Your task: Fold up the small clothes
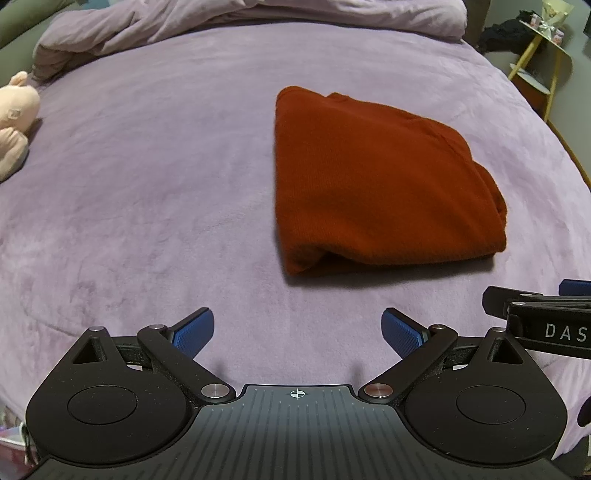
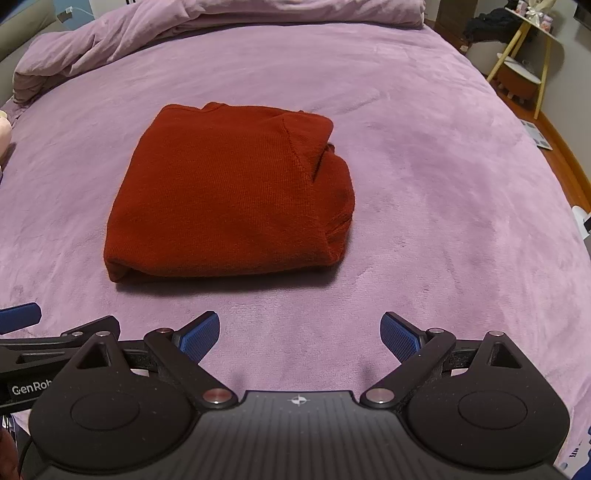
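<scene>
Bedroom surroundings: bed, bedding, plush toy, side shelf.

Bed [image 1: 147,184] covered in a lilac fleece blanket, smooth across most of both views. A rumpled duvet [image 1: 221,22] of the same lilac is bunched along the top of the frame. At the left edge of the left wrist view lies a pale pink plush toy [image 1: 13,114], resting on the blanket; only a sliver of it shows in the right wrist view. Upper right of the frame: a shelf stand with yellow legs [image 2: 532,44], small items on its top tier too small to identify, and dark fabric [image 2: 487,22] heaped beside it. Wooden floor [image 2: 565,162] shows along the right edge. Upper left: a grey-green upholstered edge [image 1: 14,33].
</scene>
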Demonstrator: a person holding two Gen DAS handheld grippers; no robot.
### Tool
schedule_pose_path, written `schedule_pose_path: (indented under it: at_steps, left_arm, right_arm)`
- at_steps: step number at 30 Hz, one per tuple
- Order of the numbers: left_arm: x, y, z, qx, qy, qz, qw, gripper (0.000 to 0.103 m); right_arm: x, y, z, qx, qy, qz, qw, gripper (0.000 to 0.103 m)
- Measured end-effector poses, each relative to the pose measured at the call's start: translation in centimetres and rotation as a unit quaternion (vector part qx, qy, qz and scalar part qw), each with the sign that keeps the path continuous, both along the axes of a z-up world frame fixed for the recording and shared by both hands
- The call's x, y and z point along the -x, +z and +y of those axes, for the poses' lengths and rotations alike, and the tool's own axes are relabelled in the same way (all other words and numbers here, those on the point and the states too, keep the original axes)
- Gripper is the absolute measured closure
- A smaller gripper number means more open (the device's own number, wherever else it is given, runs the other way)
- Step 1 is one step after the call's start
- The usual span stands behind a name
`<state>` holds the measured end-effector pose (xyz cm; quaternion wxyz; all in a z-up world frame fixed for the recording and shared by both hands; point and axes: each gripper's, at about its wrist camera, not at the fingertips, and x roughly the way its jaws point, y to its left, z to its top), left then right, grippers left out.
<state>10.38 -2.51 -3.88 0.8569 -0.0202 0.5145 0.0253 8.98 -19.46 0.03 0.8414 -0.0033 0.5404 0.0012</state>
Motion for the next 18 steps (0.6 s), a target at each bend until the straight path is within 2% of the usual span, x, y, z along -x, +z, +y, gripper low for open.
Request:
schedule_pose_path:
  at_steps: [18]
  left_arm:
    - [-0.04, 0.04, -0.14, -0.005, -0.003, 0.000, 1.0000, 0.003]
  right_arm:
    - [0.07, 0.06, 0.03, -0.001, 0.001, -0.001, 1.000, 0.009]
